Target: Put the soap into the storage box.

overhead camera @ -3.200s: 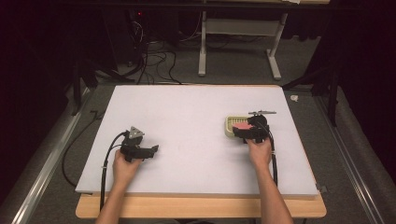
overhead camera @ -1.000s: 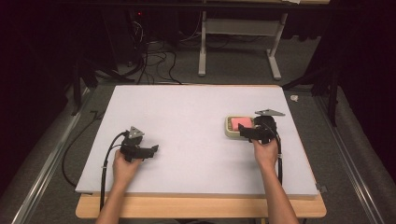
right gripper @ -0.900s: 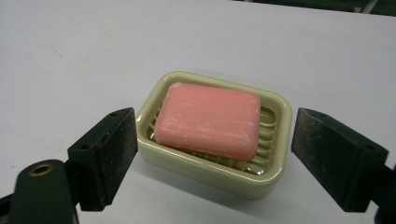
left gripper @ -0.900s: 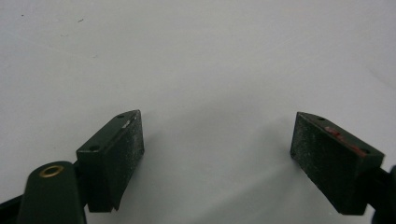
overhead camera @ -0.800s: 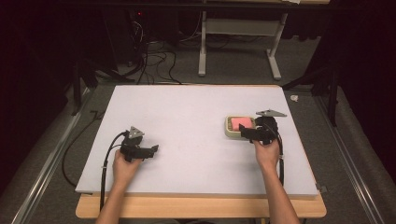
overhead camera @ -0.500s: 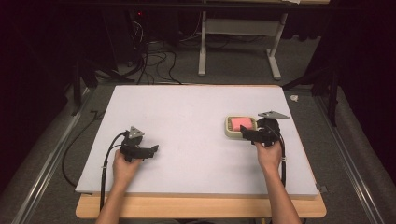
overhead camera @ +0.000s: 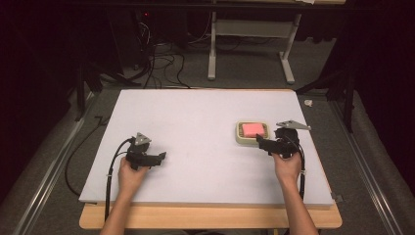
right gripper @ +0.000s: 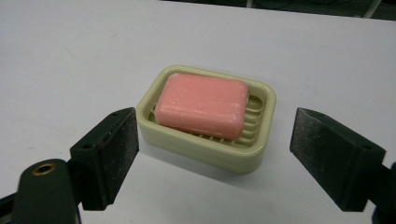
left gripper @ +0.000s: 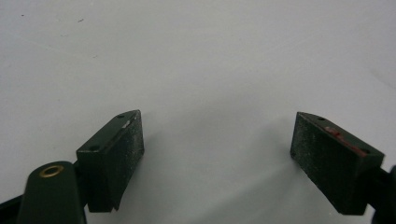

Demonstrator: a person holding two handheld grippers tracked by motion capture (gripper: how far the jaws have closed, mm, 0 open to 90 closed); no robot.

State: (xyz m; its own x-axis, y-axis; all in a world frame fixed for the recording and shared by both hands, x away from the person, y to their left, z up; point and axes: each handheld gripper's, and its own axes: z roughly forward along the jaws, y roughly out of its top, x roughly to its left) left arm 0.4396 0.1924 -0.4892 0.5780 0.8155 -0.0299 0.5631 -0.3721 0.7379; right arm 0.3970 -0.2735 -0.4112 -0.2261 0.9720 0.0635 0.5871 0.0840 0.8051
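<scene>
Since the earlier frames the right gripper has drawn back from the pink soap, which lies in the soap dish just ahead of its spread jaws, seemingly untouched, while well left the left gripper gapes over bare table.

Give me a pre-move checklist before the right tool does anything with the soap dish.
1. Right tool open: ok, jaws stand wide apart.
2. Nothing between its jaws: ok; the soap dish sits just beyond them.
3. Pink soap seated in the dish: ok, though it lies slightly askew.
4. Dish flat on the white table: ok.
5. Left tool open and holding nothing: ok.
6. Left tool away from the dish: ok, it is at the table's other side.
</scene>
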